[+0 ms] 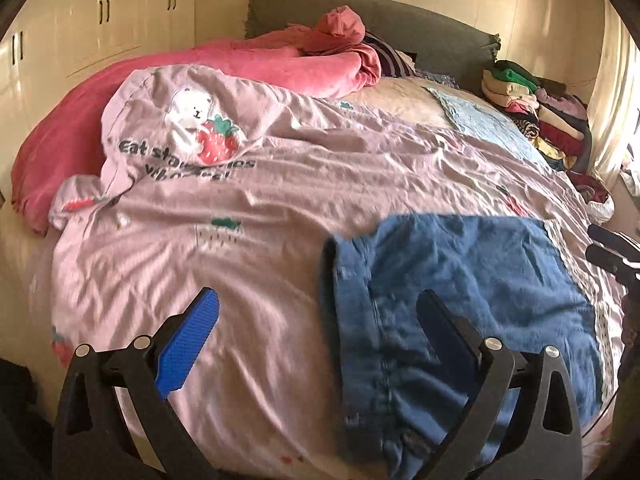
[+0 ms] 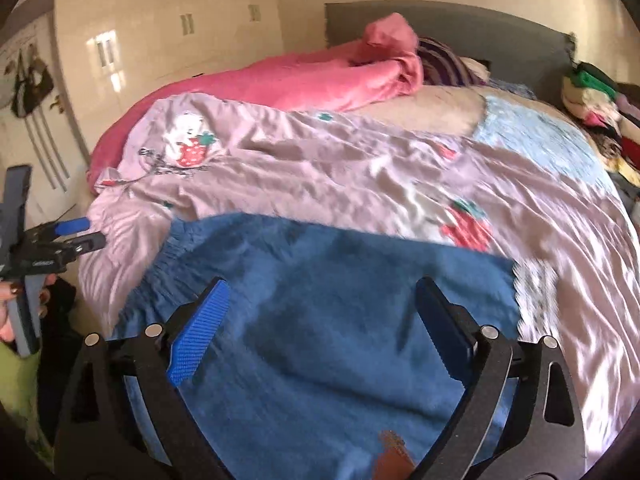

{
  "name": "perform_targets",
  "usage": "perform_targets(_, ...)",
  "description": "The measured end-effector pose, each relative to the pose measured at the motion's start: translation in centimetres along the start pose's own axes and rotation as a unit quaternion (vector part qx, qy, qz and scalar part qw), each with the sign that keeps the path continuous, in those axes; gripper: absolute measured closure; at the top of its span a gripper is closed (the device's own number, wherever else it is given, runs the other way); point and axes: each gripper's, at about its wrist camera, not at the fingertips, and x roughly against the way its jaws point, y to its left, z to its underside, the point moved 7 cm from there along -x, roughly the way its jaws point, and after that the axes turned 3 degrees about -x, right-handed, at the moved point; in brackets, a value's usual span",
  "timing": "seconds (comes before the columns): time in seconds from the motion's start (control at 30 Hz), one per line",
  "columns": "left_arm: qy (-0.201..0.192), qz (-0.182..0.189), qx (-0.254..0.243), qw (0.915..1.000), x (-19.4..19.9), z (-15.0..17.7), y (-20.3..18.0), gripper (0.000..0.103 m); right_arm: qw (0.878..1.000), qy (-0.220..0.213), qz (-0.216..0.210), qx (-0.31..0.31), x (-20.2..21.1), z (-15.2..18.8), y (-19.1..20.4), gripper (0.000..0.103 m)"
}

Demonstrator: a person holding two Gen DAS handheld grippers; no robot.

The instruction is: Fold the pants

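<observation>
Pants [image 2: 320, 300] flat on duvet [image 1: 300, 184] printed "Eat" | left gripper [image 1: 316, 320] jaws spread | right gripper [image 2: 320, 316] jaws spread

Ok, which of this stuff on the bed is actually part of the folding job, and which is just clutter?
Job:
pants, lying flat on the bed
left claw, open, empty
right claw, open, empty

Lying about:
pink blanket
bear duvet
clothes pile
striped pillow
</observation>
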Motion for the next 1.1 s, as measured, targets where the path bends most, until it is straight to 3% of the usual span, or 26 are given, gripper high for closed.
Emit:
perform_targets(0.33,0.024,0.008,-0.011,0.9996,-5.2,-3.4,1.2,0.004,0.999,0.024,-0.011,0.046,-5.2,-3.2,1.8,0.015)
perform_targets(0.83,0.062,0.067,-0.057,0.9942,-12.0,-2.6,-1.8,0.007,0.991,0.098,0.002,0.092,-14.1,-3.4,1.5,0.015)
perform_targets(1.03,0.074,0.075,-0.083,0.9909,-14.1,-2.2,-2.7,0.036,0.988,0.114,-0.002,0.108,-16.2,-3.5,1.9,0.015)
perform_targets(1.1,0.081,0.084,-0.082,0.9899,-14.9,-2.0,-2.7,0.059,0.986,0.119,-0.006,0.114,-16.8,-3.5,2.1,0.015)
